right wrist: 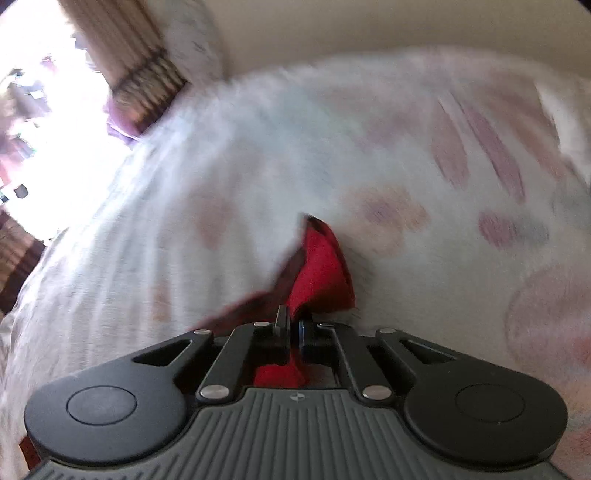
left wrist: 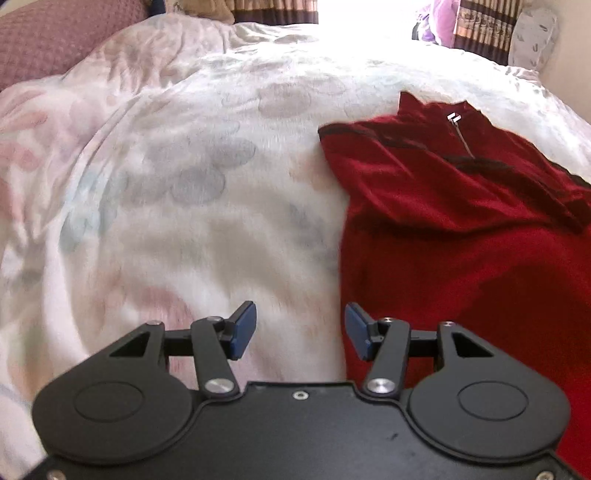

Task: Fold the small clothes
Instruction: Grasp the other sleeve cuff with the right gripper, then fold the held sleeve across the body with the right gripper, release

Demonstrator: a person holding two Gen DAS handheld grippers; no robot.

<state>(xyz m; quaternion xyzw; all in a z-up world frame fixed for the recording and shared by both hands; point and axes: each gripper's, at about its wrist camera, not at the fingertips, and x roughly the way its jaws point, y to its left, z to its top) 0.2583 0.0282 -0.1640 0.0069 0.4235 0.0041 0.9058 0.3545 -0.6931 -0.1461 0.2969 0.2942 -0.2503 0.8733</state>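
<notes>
The red garment lay at 2 o'clock from the half-open, empty left gripper; the right gripper had clamped its corner.

Right hand-held gripper: jaws clamped on red cloth, a corner sticking up over floral bedspread; curtain upper left.

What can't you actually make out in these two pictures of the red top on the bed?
- Red velvet garment: left wrist view, right and bottom edges cut its far side and hem.
- Which part of it the right gripper has pinched in its shut jaws: right wrist view, gripper body hides the rest.
- Floral white bedspread: right wrist view, pattern smeared by blur.
- Window: left wrist view, glare.
</notes>
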